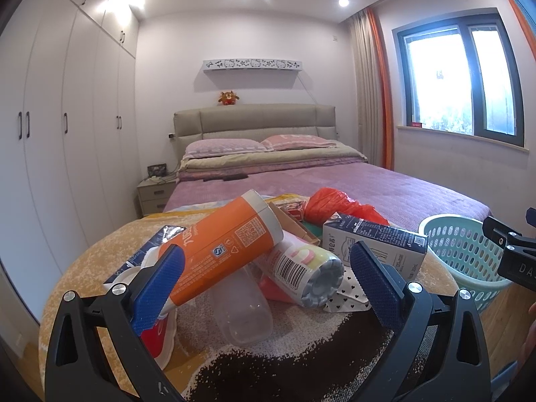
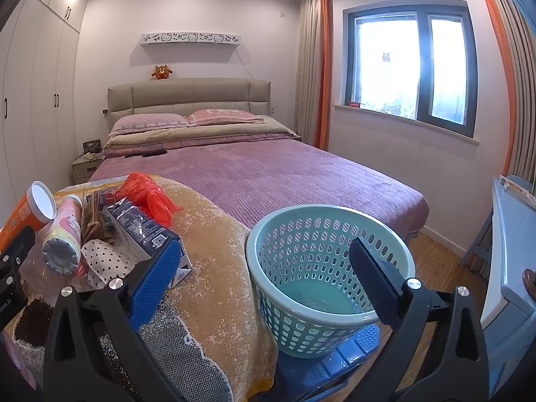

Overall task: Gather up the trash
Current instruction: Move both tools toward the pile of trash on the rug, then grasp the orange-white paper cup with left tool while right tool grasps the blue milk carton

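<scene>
Nothing collected yet: the basket [image 2: 330, 278] is sitting empty at right, while the trash pile is waiting at left, orange canister [image 1: 221, 244] on top. Left gripper [image 1: 264, 288] and right gripper [image 2: 264, 288] are both hovering wide, holding nothing.

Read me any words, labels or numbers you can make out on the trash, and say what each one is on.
"S" in a small blue square: orange canister.
"250mL": dark milk carton; its Chinese brand characters are too blurred to read.
Barcode: pink tube, digits too small.
"DA": black body of the right tool, cut off at the frame edge.
Red packet: print unreadable.
</scene>
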